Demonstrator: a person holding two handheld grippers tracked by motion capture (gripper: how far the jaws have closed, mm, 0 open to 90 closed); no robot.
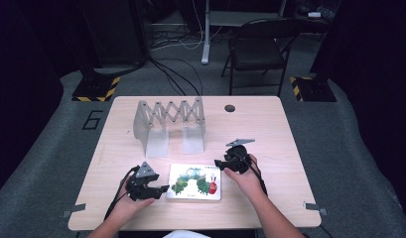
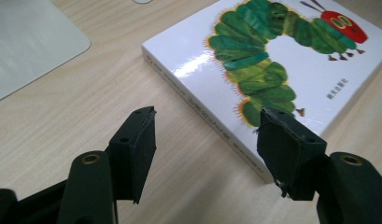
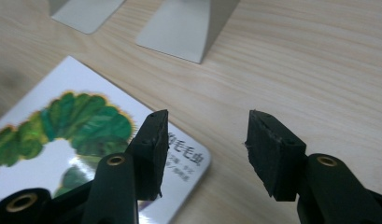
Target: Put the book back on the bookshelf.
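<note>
A white picture book (image 1: 194,182) with a green caterpillar on its cover lies flat near the table's front edge. My left gripper (image 1: 160,190) hovers just off the book's left edge, pointing at it. In the left gripper view that gripper (image 2: 207,140) is open, and the book (image 2: 282,60) has its spine edge running ahead of the jaws, untouched. My right gripper (image 1: 219,162) hangs above the book's upper right corner. In the right gripper view it (image 3: 207,140) stands open over bare wood, with the book (image 3: 62,135) under its left jaw.
A grey metal expanding book rack (image 1: 169,124) stands behind the book at mid-table; its flat feet (image 3: 184,28) lie just beyond the right gripper, and one plate (image 2: 30,42) lies left of the left gripper. A round cable hole (image 1: 230,108) sits far right.
</note>
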